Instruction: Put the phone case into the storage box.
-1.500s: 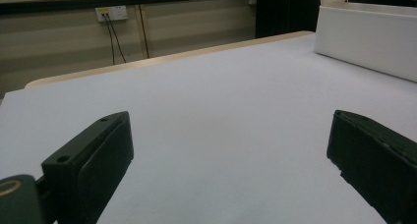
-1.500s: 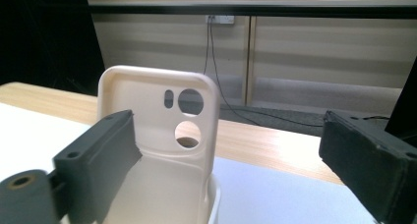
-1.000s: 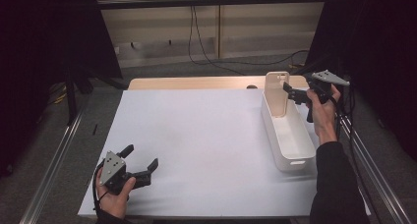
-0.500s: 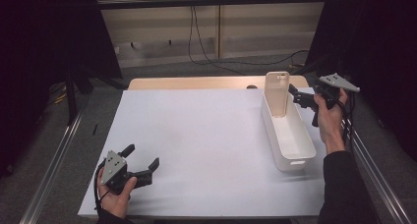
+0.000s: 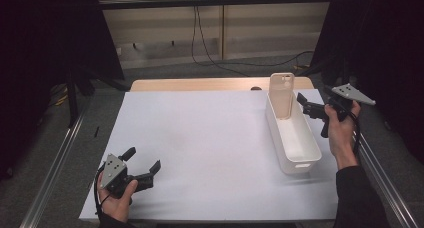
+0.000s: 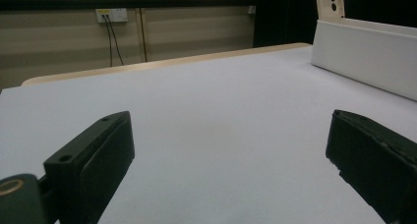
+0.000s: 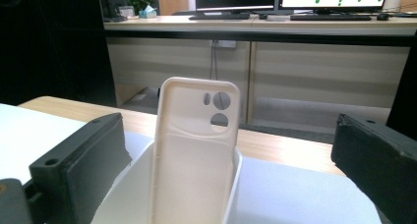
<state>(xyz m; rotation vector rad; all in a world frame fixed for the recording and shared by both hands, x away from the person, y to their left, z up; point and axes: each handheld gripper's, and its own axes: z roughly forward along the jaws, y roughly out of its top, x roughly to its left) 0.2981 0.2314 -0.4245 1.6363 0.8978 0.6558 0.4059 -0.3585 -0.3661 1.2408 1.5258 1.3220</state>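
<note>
Right gripper (image 5: 306, 104) is held in the person's right hand (image 5: 341, 134) just off the far right side of the white bin (image 5: 300, 160), its black jaws spread wide and gripping nothing; in the right gripper view the two jaws stand far apart at the lower corners with the phone case (image 7: 195, 155) framed between them, not touched by either. That case is cream-coloured, a soft-looking shell with rounded corners, a raised rim around a shallow hollow, and a camera cut-out near its top made of two round holes and a small slot. It stands upright at the far end of the bin, its lower end down inside the tray, its long axis close to vertical, leaning against the bin's far end wall. Its hollow inner side faces the near end of the bin and the right gripper; the camera cut-out is at the top. The bin itself is a long narrow white tray lying on the white table surface (image 5: 210, 138) near its right edge, its long axis running from near to far. Left gripper (image 5: 141, 166) sits in the left hand (image 5: 116, 200) low over the near left corner of the table, well apart from the bin, its jaws likewise open and empty, pointing across the sheet toward the tray.
</note>
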